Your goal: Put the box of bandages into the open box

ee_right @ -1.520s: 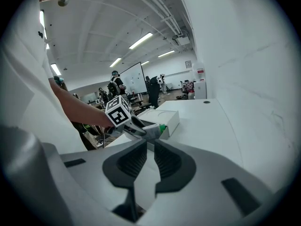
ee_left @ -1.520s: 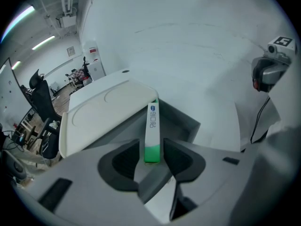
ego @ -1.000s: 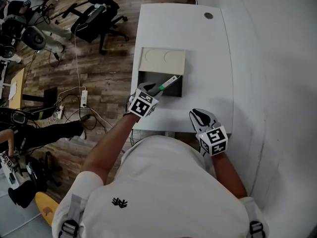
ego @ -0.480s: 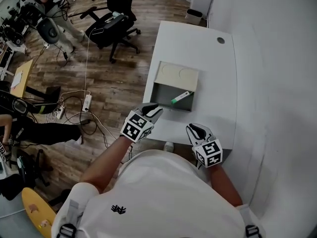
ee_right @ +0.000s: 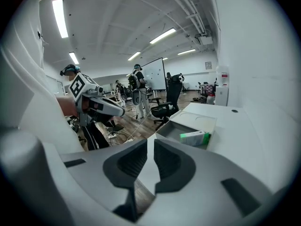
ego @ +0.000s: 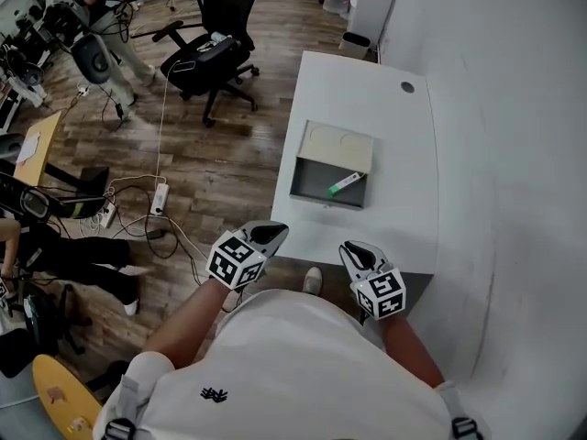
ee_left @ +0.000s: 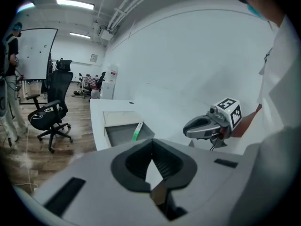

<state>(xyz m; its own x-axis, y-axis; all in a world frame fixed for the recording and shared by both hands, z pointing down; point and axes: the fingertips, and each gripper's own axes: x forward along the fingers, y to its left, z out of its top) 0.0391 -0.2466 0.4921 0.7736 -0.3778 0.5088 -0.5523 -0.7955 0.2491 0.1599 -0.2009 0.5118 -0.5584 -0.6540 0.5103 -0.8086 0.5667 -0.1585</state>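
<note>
I'm in an open-plan office or lab workspace, going by the wood-plank floor (ego: 229, 154), black swivel office chair (ego: 211, 58), white desk (ego: 404, 181), power strip (ego: 158, 199) with trailing cables, whiteboard (ee_right: 154, 72), ceiling strip lights (ee_right: 58, 14) and people (ee_right: 137, 91) standing about further off.
</note>
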